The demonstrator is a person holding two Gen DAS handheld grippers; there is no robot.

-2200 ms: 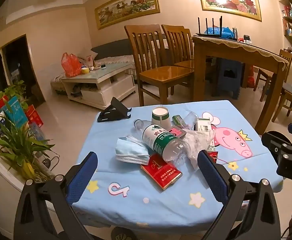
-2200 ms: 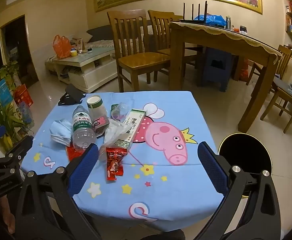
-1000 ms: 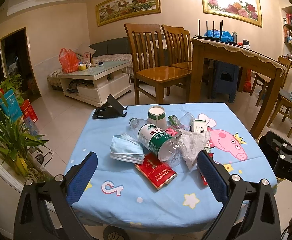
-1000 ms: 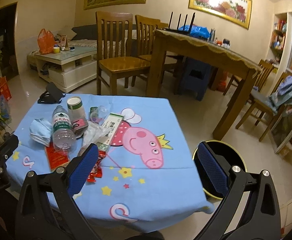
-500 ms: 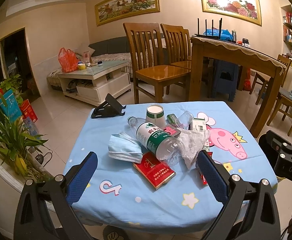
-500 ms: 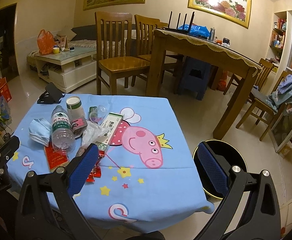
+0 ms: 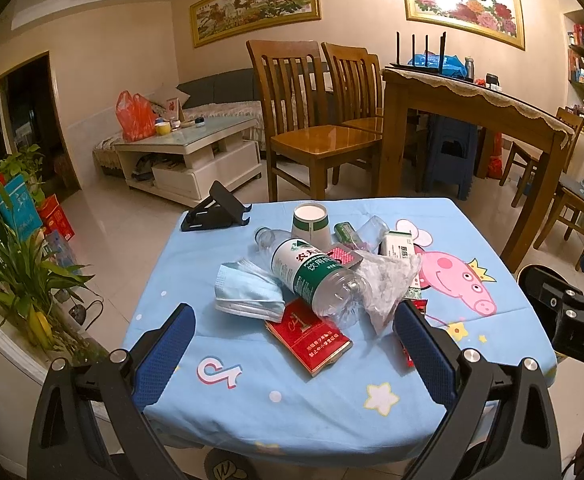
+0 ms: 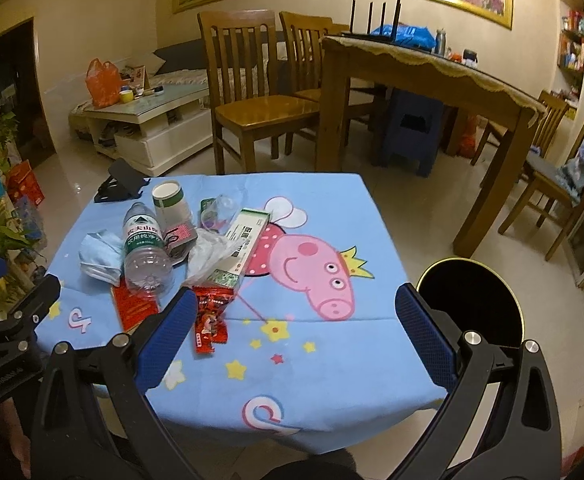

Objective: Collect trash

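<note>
A pile of trash lies on a small table with a blue cartoon cloth [image 7: 252,400]: an empty plastic bottle [image 7: 311,276], a blue face mask [image 7: 248,292], a red cigarette pack [image 7: 311,340], a paper cup [image 7: 309,224], a crumpled clear bag [image 7: 383,284], a green-white box [image 8: 248,236] and a red snack wrapper [image 8: 212,320]. My left gripper [image 7: 292,352] is open and empty, short of the pile at the table's near edge. My right gripper [image 8: 292,340] is open and empty over the near right part of the cloth [image 8: 331,380]. A black round bin [image 8: 475,304] stands on the floor right of the table.
A black phone stand [image 7: 216,212] sits at the table's far left corner. Wooden chairs [image 7: 303,120] and a dining table [image 7: 471,108] stand behind. A potted plant [image 7: 20,280] is on the left. A white coffee table [image 7: 188,152] is at the back left.
Both grippers shifted slightly; the left view has crept a little closer to the pile. The right view swung right toward the bin, then back left. Both stayed open; nothing on the table moved.
</note>
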